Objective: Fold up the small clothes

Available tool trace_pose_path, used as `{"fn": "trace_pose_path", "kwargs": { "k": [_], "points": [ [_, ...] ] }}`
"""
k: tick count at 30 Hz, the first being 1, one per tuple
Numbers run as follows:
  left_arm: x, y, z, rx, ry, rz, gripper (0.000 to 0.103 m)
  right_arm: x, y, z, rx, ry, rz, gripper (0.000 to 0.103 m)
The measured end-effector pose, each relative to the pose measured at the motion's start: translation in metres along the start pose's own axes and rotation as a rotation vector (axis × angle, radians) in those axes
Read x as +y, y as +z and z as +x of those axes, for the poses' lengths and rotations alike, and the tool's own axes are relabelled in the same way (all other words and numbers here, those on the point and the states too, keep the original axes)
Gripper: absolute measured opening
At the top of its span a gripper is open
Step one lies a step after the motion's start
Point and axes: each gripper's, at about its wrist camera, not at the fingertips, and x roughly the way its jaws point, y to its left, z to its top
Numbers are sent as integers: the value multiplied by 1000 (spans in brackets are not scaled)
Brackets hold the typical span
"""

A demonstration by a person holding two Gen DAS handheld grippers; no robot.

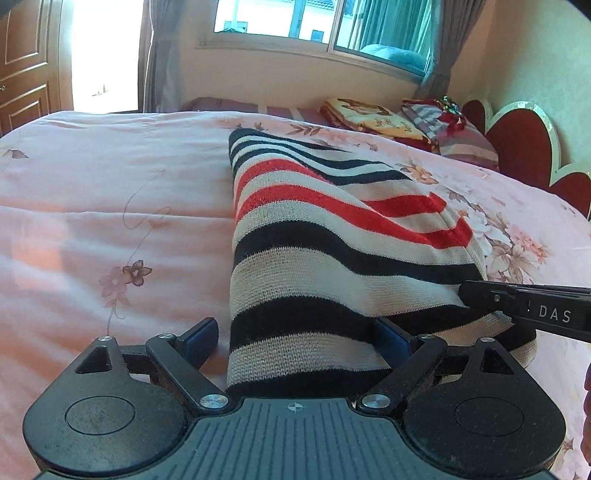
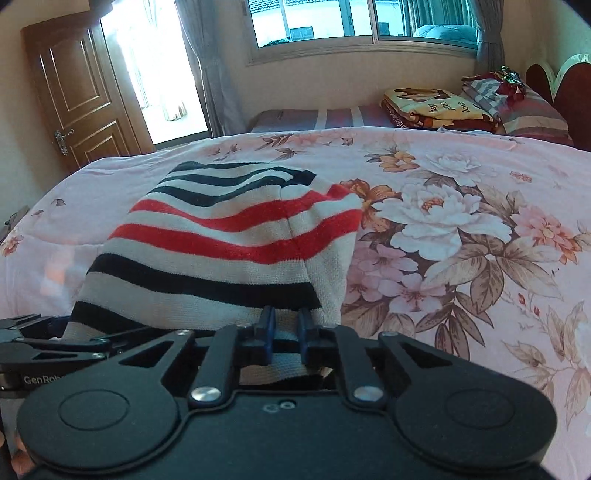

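Home bedroom, floral-quilted bed (image 2: 461,229), curtained window (image 2: 354,22), wooden door (image 2: 79,92)

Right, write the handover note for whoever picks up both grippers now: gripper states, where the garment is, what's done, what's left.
Left gripper: open, its fingers straddling the near edge of the striped knit garment, not pinching it.
Right gripper: shut on the garment's near hem, cloth pinched between the fingers.
Garment: lying on the pink floral bedspread, black, cream and red stripes, bunched into a narrow, uneven shape with one layer draped over another.
Done: a rough first fold seems to be in place.
Left: close the left gripper on the hem if a two-point hold is wanted, finish and square the fold, then release.
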Motion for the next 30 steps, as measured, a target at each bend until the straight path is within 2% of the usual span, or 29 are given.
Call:
{"fn": "trace_pose_path", "kwargs": {
  "k": [1, 3, 5, 8, 13, 19, 22, 25, 30],
  "points": [
    [-3, 1, -5, -9, 6, -1, 90, 1, 2, -7, -8, 7, 15, 12],
    [-5, 2, -17, -38, 19, 15, 90, 6, 1, -25, -52, 21, 8, 20],
    [-8, 3, -19, -34, 19, 29, 90, 12, -6, -32, -59, 12, -17, 20],
    [-14, -1, -9, 14, 40, 45, 90, 11, -18, -19, -10, -22, -33, 18],
    [-12, -2, -9, 32, 49, 6, 90, 13, -15, -23, 3, -26, -25, 18],
    [-18, 2, -31, 1, 38, 33, 90, 13, -16, -50, -63, -10, 45, 22],
    [-22, 9, -40, -33, 17, 31, 90, 17, -14, -62, -105, -19, 28, 23],
    [-26, 21, -40, -52, 7, 22, 90, 17, -8, -63, -107, -26, 27, 23],
    [-29, 44, -22, -63, 17, 13, 90, 11, 5, -56, -121, -44, 43, 25]
  ]
}}
